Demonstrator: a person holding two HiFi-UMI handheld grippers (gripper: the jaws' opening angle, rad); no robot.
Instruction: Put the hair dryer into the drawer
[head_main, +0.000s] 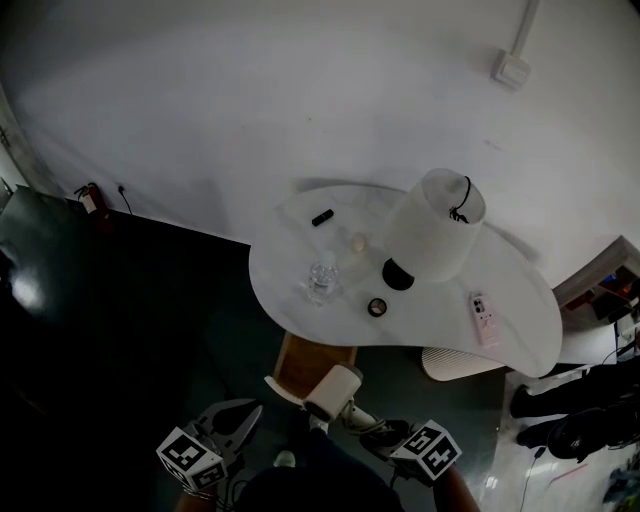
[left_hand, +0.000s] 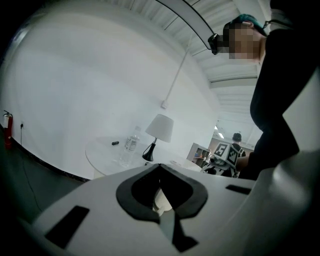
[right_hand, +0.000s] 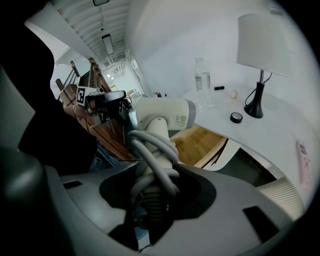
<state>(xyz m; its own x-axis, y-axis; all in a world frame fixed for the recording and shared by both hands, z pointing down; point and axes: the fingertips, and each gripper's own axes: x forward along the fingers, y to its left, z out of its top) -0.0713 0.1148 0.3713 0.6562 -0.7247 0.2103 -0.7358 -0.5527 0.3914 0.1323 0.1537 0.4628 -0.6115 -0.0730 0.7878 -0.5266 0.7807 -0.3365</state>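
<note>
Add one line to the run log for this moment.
right claw: gripping hair dryer handle, cord wrapped | drawer: open, under table | hair dryer: not yet in drawer

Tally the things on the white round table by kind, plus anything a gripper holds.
White-shaded table lamp, black base: 1
Clear plastic bottle: 1
Small black stick: 1
Small cream round object: 1
Small black round tin: 1
Pale pink remote control: 1
White hair dryer, grey cord, in right gripper: 1
Total: 7
</note>
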